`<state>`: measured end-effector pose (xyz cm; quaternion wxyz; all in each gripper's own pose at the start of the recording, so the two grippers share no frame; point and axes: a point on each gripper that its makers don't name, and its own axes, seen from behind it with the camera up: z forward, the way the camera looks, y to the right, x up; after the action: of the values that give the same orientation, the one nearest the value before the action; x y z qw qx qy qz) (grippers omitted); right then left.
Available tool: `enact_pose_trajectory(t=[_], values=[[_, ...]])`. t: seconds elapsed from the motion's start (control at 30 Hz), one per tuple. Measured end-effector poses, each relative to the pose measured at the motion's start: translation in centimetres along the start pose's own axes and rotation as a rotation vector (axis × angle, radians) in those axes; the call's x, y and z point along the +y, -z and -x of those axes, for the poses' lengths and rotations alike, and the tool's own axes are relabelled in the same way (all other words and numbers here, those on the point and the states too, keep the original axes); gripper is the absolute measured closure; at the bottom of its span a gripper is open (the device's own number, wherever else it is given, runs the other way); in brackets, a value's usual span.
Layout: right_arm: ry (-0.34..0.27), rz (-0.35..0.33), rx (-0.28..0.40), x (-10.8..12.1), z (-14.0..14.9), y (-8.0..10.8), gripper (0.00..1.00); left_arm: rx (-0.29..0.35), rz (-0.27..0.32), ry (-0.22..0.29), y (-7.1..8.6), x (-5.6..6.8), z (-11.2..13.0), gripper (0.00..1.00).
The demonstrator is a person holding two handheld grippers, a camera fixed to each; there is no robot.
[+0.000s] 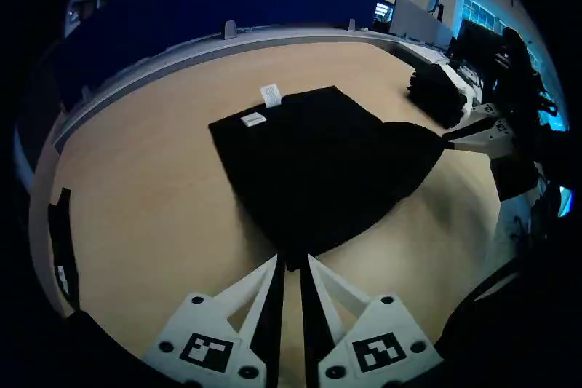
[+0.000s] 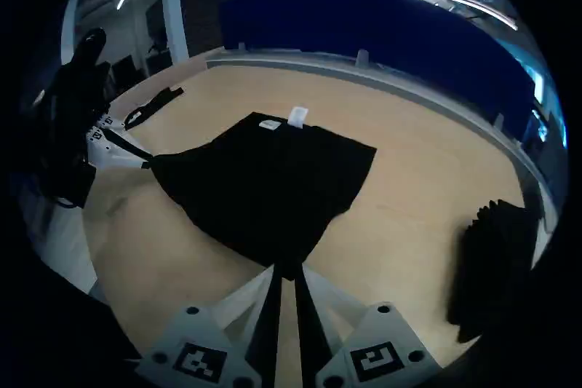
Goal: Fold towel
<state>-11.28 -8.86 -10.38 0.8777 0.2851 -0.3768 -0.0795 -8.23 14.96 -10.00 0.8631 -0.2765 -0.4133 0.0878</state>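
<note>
A black towel [image 1: 320,162] lies spread on the wooden table [image 1: 145,184], with white tags [image 1: 270,94] at its far edge. My left gripper [image 1: 292,263] is shut on the towel's near corner, which is lifted off the table. In the left gripper view the right gripper [image 1: 445,142] pinches the other near corner at the right. In the right gripper view my right gripper [image 2: 287,271] is shut on the towel [image 2: 269,177] corner, and the left gripper [image 2: 148,162] holds its corner at the left. The towel's near edge hangs stretched between both grippers.
A stack of folded dark towels [image 1: 439,93] sits at the table's far right, seen also as a dark pile [image 2: 491,264] in the right gripper view. A blue partition [image 1: 218,2] runs along the table's back edge. A black strap [image 2: 151,108] lies at the left.
</note>
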Motion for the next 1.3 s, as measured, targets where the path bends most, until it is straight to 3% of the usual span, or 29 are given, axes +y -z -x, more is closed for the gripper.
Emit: enact_pose_trajectory(t=[0.2,0.57,0.97,1.3], values=[[0.004,-0.004,0.034,-0.8,-2.2,2.2,0.88,0.019,-0.014,0.02,2.4,-0.2,-1.6,0.86],[0.008,-0.013,0.068,-1.6,-4.7,5.8,0.88,0.041,-0.001,0.041,6.0,0.8,-3.4,0.86],[0.013,-0.011,0.056,-1.0,-5.4,5.4,0.88,0.059,-0.02,0.042,5.5,0.0,-4.9,0.86],[0.024,0.019,0.04,1.5,-7.1,2.5,0.88,0.09,-0.055,0.031,3.3,-2.0,-7.9,0.86]])
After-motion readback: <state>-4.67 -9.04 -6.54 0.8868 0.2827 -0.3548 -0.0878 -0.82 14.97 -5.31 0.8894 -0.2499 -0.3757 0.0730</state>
